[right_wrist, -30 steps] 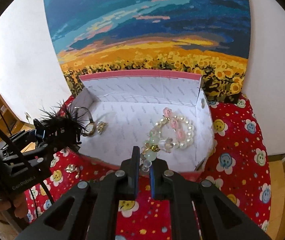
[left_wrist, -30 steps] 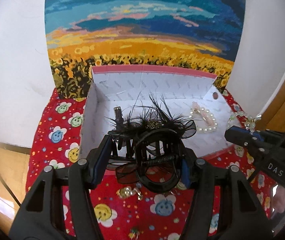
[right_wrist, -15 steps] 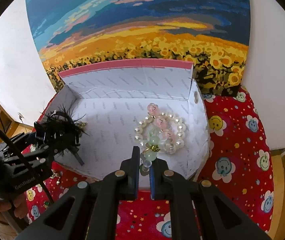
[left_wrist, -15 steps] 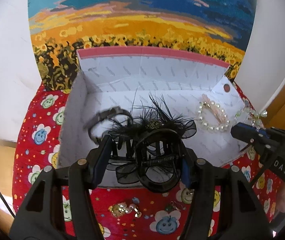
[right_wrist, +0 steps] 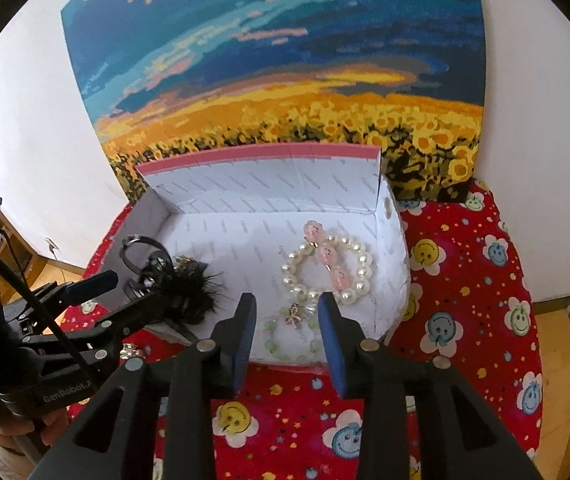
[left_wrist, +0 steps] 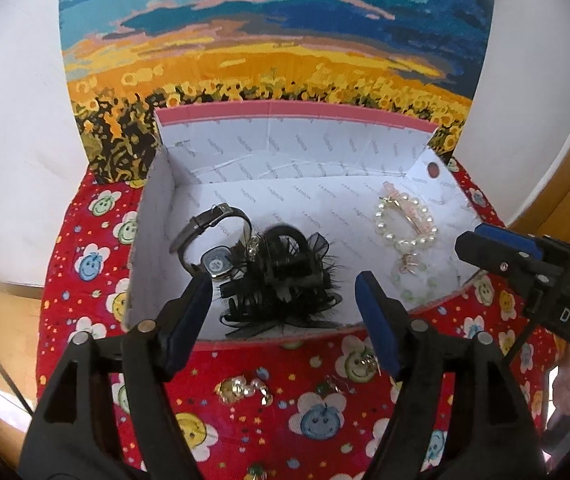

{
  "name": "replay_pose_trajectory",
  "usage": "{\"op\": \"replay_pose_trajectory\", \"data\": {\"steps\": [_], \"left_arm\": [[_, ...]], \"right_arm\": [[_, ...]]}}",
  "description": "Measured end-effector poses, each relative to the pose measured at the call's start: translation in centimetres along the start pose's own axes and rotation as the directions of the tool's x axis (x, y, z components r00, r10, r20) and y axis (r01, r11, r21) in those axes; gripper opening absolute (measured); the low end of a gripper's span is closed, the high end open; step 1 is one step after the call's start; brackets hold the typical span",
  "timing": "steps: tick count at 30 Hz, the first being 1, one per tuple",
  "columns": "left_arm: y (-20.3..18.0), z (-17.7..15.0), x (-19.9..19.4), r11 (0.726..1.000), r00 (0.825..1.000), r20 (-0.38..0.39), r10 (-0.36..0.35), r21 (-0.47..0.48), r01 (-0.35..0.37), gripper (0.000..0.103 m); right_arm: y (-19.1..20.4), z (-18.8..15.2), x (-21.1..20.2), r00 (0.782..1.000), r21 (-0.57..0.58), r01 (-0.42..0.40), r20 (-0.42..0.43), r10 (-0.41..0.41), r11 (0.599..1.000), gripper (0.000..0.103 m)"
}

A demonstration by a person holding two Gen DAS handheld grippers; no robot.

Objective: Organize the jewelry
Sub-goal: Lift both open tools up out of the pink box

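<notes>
A white box (left_wrist: pixel 157 200) (right_wrist: pixel 389 264) with a pink rim stands on the red smiley cloth. Inside it lie a black feathered hair clip (left_wrist: pixel 285 276) (right_wrist: pixel 193 288), a black watch (left_wrist: pixel 213 248), a pearl bracelet (left_wrist: pixel 405 224) (right_wrist: pixel 329 268) and a pale green bead bracelet (left_wrist: pixel 409 276) (right_wrist: pixel 289 336). My left gripper (left_wrist: pixel 285 300) hangs over the clip with its jaws opening and the pads clear of the clip. My right gripper (right_wrist: pixel 285 320) hovers above the green bracelet, jaws opening, nothing pressed between them.
Gold and pearl earrings (left_wrist: pixel 245 390) and smaller pieces (left_wrist: pixel 365 362) lie on the cloth (left_wrist: pixel 317 420) in front of the box. A sunflower painting (left_wrist: pixel 269 40) leans on the white wall behind. A person's hand (right_wrist: pixel 17 436) holds the left gripper.
The left gripper let go of the feathered clip, which now lies in the box beside the watch. The right gripper let go of the green bracelet, now lying in the box under the pearls.
</notes>
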State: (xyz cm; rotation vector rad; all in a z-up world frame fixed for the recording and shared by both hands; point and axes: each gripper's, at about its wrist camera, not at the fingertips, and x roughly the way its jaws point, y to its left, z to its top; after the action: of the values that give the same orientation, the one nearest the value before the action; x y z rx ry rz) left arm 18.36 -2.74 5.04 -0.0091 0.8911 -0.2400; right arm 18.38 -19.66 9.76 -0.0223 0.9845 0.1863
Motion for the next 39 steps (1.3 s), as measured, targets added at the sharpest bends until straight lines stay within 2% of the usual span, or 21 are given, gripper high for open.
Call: {"op": "replay_pose_trajectory", "data": {"steps": [14, 19, 27, 33, 39], "left_arm": [[1.3, -2.0, -6.5, 0.999, 0.998, 0.057, 0.041, -0.015, -0.040, 0.067], [2.4, -3.8, -7.8, 0.997, 0.997, 0.048, 0.065, -0.043, -0.063, 0.067], [3.8, -7.1, -8.2, 0.996, 0.998, 0.023, 0.064, -0.068, -0.062, 0.067], [4.1, -9.2, -7.7, 0.995, 0.998, 0.010, 0.062, -0.076, -0.061, 0.067], [3.2, -10.6, -7.0, 0.997, 0.998, -0.011, 0.063, -0.044, -0.063, 0.066]], "right_arm": [[3.2, -1.5, -5.5, 0.997, -0.017, -0.036, 0.070, 0.037, 0.999, 0.040], [4.2, -3.0, -6.8, 0.996, -0.015, -0.055, 0.069, 0.056, 0.998, 0.041], [4.7, -5.6, -7.2, 0.996, 0.019, -0.078, 0.042, 0.077, 0.997, 0.045], [4.7, -7.9, -7.0, 0.998, 0.045, -0.065, 0.023, 0.064, 0.997, 0.045], [4.3, -10.1, -6.9, 0.999, 0.077, -0.051, 0.010, 0.050, 0.996, 0.046]]}}
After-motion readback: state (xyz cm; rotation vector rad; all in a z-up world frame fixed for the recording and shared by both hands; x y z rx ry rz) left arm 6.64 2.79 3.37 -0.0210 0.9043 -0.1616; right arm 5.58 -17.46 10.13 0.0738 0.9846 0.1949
